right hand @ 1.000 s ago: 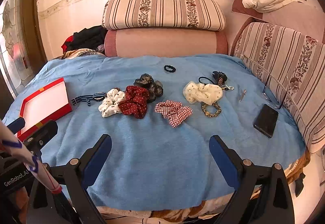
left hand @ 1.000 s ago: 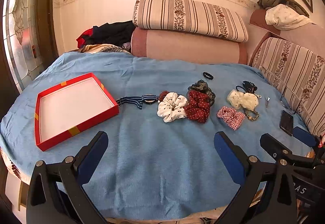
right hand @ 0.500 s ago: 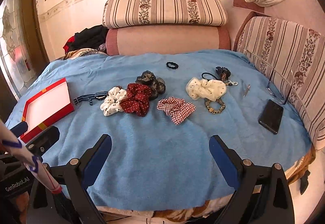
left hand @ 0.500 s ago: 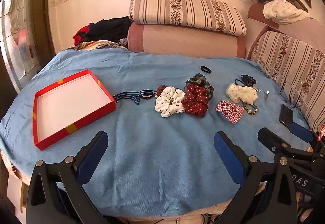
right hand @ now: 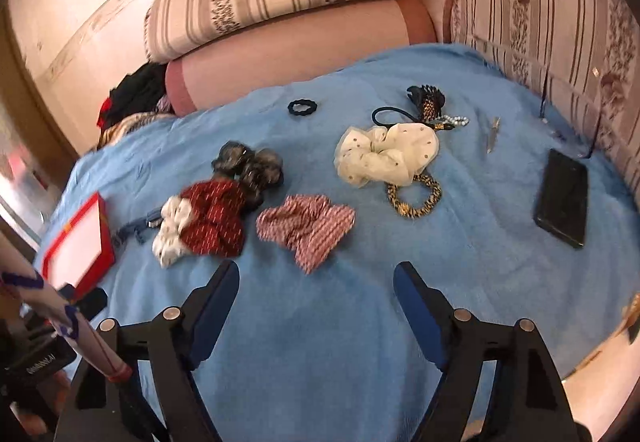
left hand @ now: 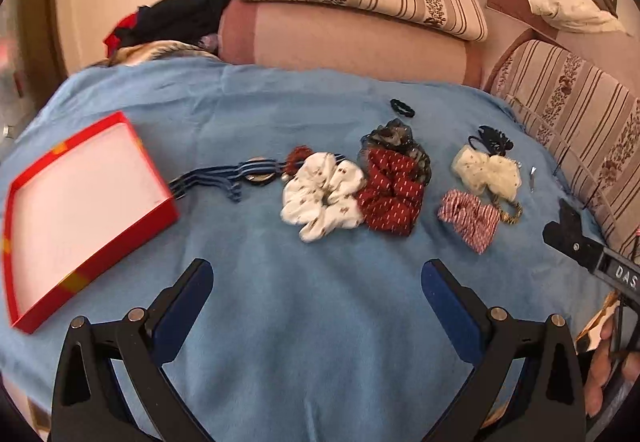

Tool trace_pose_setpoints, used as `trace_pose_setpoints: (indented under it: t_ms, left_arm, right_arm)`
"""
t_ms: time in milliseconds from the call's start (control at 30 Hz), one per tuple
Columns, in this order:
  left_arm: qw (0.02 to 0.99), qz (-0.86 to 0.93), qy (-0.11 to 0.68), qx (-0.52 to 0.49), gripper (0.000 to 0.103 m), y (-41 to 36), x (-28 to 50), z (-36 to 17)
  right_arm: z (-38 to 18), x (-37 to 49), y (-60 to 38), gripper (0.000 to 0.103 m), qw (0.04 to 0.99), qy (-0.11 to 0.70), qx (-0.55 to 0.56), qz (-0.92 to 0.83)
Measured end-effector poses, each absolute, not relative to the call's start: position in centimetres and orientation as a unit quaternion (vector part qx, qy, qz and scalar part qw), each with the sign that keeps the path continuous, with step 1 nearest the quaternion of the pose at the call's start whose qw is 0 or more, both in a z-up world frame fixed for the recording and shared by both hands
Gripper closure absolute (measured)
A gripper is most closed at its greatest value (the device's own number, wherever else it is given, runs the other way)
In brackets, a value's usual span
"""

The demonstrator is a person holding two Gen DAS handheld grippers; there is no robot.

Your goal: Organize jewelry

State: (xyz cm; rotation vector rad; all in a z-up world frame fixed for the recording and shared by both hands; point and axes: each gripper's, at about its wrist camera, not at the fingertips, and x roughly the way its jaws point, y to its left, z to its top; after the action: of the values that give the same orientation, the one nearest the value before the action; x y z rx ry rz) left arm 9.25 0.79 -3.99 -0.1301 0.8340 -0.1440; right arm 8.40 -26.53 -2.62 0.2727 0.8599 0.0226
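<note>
While the white scrunchie (right hand: 173, 230) lies half hidden behind the red scrunchie (right hand: 214, 217), the checked scrunchie (right hand: 308, 228) lies beyond the right tongs (right hand: 314, 292), narrowing but empty; left tongs (left hand: 316, 296) gape wide.

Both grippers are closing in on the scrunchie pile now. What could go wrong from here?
1. The white scrunchie, dark red scrunchie and sheer black one overlap, so a grab may lift more than one.
2. The gold-black hair tie sits partly under the cream scrunchie and could get dragged along.
3. The right gripper, whose jaws have just been narrowing with nothing between them, may pinch the blue blanket.
</note>
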Motion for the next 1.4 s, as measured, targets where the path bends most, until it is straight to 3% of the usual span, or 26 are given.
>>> trace_pose_setpoints:
  t_ms: [233, 300, 367, 433, 667, 800, 833, 867, 1000, 1033, 1100, 1133, 1167, 1233, 1400]
  left_arm:
    - [0.889, -0.096, 0.430, -0.125, 0.001, 2.6, 15.9, -5.3]
    - [0.887, -0.093, 0.434, -0.128, 0.012, 3.1, 17.2, -6.1]
    - [0.876, -0.100, 0.451, -0.139, 0.033, 3.3, 18.9, -7.4]
    - [0.862, -0.105, 0.473, -0.152, 0.040, 3.4, 20.3, -9.3]
    - [0.859, -0.109, 0.486, -0.118, 0.042, 2.2, 22.2, -12.0]
    - [0.867, -0.095, 0.481, -0.091, 0.061, 1.9, 22.2, -12.6]
    - [0.869, -0.089, 0.481, -0.078, 0.081, 1.8, 22.2, -12.6]
    - [0.870, -0.087, 0.480, -0.074, 0.089, 1.8, 22.1, -12.6]
    - [0.871, -0.094, 0.473, -0.091, 0.090, 2.4, 21.5, -12.3]
    - [0.873, -0.098, 0.469, -0.093, 0.090, 2.5, 21.4, -12.1]
    - [0.884, -0.105, 0.446, -0.089, 0.090, 2.5, 20.6, -10.9]
    - [0.888, -0.104, 0.440, -0.084, 0.090, 2.5, 20.5, -10.5]
    - [0.895, -0.104, 0.426, -0.079, 0.090, 2.5, 20.0, -9.9]
    - [0.903, -0.104, 0.410, -0.077, 0.090, 2.6, 19.7, -9.0]
    - [0.916, -0.092, 0.384, -0.074, 0.090, 3.0, 19.3, -7.6]
  right_arm:
    - [-3.7, 13.7, -27.7, 0.027, 0.891, 0.425, 0.157, 0.029]
    - [-4.6, 14.4, -27.9, 0.029, 0.889, 0.426, 0.164, 0.031]
    - [-5.6, 14.6, -28.1, 0.029, 0.886, 0.431, 0.168, 0.031]
    - [-6.4, 14.9, -28.5, 0.029, 0.881, 0.438, 0.177, 0.032]
    - [-7.3, 15.8, -28.9, 0.029, 0.874, 0.444, 0.191, 0.041]
    - [-7.7, 16.1, -28.6, 0.029, 0.872, 0.448, 0.191, 0.047]
    - [-7.8, 16.2, -28.5, 0.029, 0.872, 0.449, 0.190, 0.048]
    - [-8.0, 16.4, -28.3, 0.029, 0.871, 0.451, 0.189, 0.049]
    - [-8.6, 16.8, -27.8, 0.031, 0.867, 0.460, 0.185, 0.053]
    - [-8.8, 16.9, -27.6, 0.035, 0.867, 0.462, 0.180, 0.053]
    - [-9.5, 17.2, -26.8, 0.061, 0.861, 0.478, 0.166, 0.057]
    - [-9.9, 17.5, -26.5, 0.080, 0.856, 0.488, 0.160, 0.061]
    - [-10.1, 17.5, -26.3, 0.088, 0.854, 0.491, 0.158, 0.062]
    - [-10.1, 17.4, -26.1, 0.095, 0.860, 0.483, 0.155, 0.062]
    - [-7.3, 16.1, -25.8, 0.096, 0.899, 0.414, 0.132, 0.062]
